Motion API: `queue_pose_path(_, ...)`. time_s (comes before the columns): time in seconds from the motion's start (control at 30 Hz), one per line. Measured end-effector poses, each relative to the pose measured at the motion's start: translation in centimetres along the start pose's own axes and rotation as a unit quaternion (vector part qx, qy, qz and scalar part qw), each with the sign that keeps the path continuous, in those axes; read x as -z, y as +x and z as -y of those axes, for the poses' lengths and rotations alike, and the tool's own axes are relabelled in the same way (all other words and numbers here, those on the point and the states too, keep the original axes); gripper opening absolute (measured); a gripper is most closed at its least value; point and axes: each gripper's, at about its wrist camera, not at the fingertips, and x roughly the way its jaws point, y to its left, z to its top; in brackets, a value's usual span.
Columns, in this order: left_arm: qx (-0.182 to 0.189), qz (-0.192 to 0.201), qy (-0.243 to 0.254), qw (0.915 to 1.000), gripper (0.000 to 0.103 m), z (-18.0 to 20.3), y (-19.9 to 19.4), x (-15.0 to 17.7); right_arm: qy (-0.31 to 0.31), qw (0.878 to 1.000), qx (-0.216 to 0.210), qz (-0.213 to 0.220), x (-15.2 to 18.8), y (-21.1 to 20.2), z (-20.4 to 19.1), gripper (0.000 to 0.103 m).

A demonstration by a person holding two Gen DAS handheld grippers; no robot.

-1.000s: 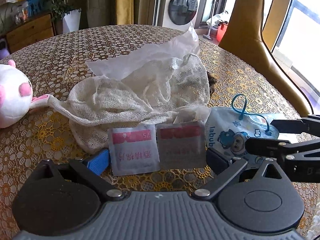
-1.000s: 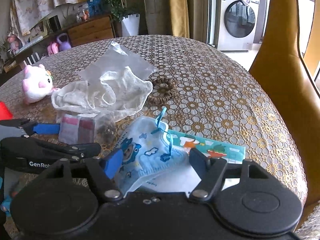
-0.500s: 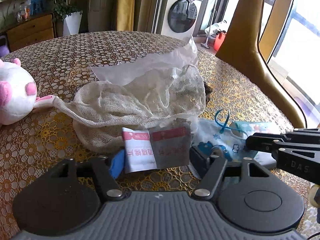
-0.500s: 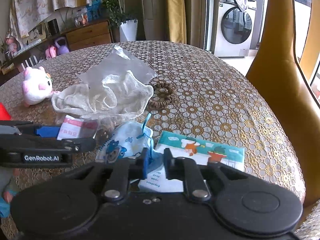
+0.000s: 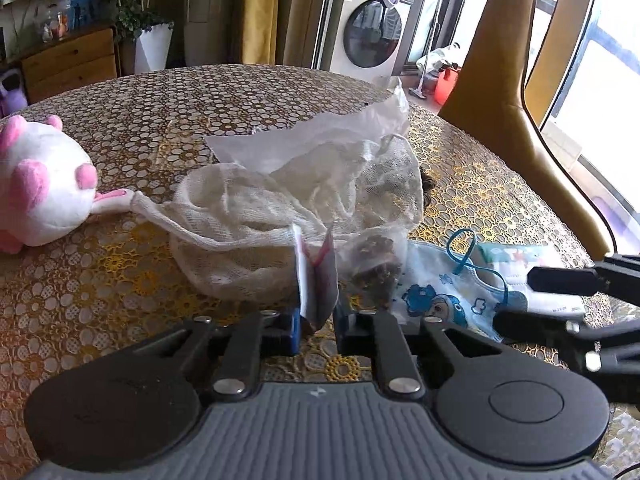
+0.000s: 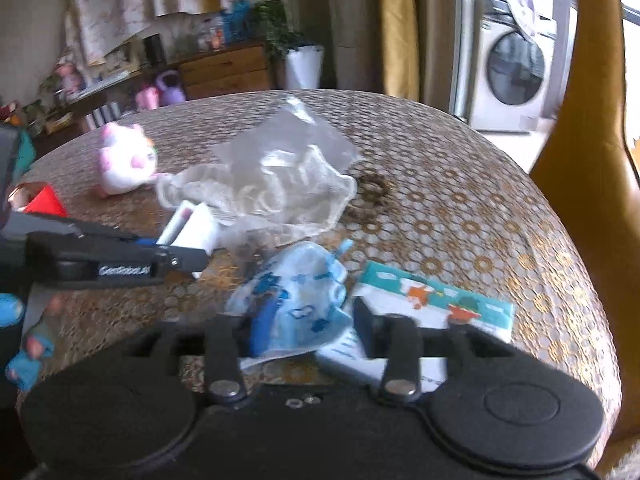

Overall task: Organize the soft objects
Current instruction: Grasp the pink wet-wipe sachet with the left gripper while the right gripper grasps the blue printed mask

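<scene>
Paper sachets: I have the pink-and-white sachet pair (image 5: 316, 280) folded upright between the pads of my left gripper (image 5: 316, 334), whose jaws are closing on it; the pair looks pinched and buckled.
Step in hand: I judge this the pick-up of the sachets, at six o'clock from the mesh bag (image 5: 296, 208).
Right gripper: my right gripper (image 6: 308, 320) has its jaws opening around the blue cartoon face mask (image 6: 296, 296); the mask lies between the fingers, loose as far as I can tell.
Next move: I need to finish the squeeze, lift the sachets clear of the mesh bag, and find where they belong; thin paper could slip or crease further.
Other soft things: the plush toy (image 5: 44, 192) sits at nine o'clock from the mesh bag, a clear plastic bag (image 5: 320, 132) at twelve, the mask wrapper (image 6: 436, 300) at three o'clock from the mask.
Surface: round table (image 5: 120, 280) under a gold lace-pattern cloth.
Room: washing machine (image 5: 372, 36), wooden dresser (image 5: 68, 62), potted plant (image 5: 140, 24), tan chair (image 5: 516, 120), bright windows.
</scene>
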Motion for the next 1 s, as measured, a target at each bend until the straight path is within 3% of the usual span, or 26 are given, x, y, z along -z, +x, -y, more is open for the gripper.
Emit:
queue_pose_path(0.03,0.001,0.000,-0.002,1.0000,0.015,-0.2,-0.1,-0.1,-0.008,1.000,-0.002,0.002,-0.1,0.0,-0.3,0.066)
queue_pose_path(0.13,0.003,0.000,-0.009,1.0000,0.015,-0.7,-0.2,-0.1,-0.025,1.000,-0.010,0.002,-0.4,0.7,-1.0,0.068)
queue_pose_path(0.23,0.006,-0.002,-0.010,0.9999,0.015,-0.9,-0.2,-0.1,-0.050,0.999,-0.013,-0.002,-0.5,1.7,-1.8,0.077)
queue_pose_path(0.43,0.016,-0.004,-0.007,0.9998,0.015,-0.7,-0.2,0.1,-0.089,0.996,-0.012,-0.026,-0.4,3.8,-3.1,0.080)
queue_pose_path(0.5,0.020,-0.004,-0.006,0.9998,0.015,-0.7,-0.2,0.1,-0.091,0.995,-0.009,-0.036,-0.3,4.4,-3.2,0.077)
queue_pose_path(0.57,0.021,-0.004,-0.004,0.9998,0.015,-0.7,-0.2,0.2,-0.089,0.995,-0.005,-0.047,-0.3,4.9,-3.1,0.068)
queue_pose_path(0.8,0.022,-0.002,-0.003,0.9997,0.015,-0.9,-0.3,0.2,-0.075,0.996,-0.010,-0.046,-0.1,4.9,-2.8,0.060)
queue_pose_path(0.9,0.026,0.001,-0.005,0.9997,0.015,-1.0,-0.5,0.1,-0.074,0.996,-0.015,-0.044,0.0,4.7,-2.9,0.049)
queue_pose_path(1.0,0.024,0.002,-0.004,0.9997,0.015,-1.1,-0.7,0.1,-0.072,0.996,-0.013,-0.047,-0.1,4.6,-3.2,0.030)
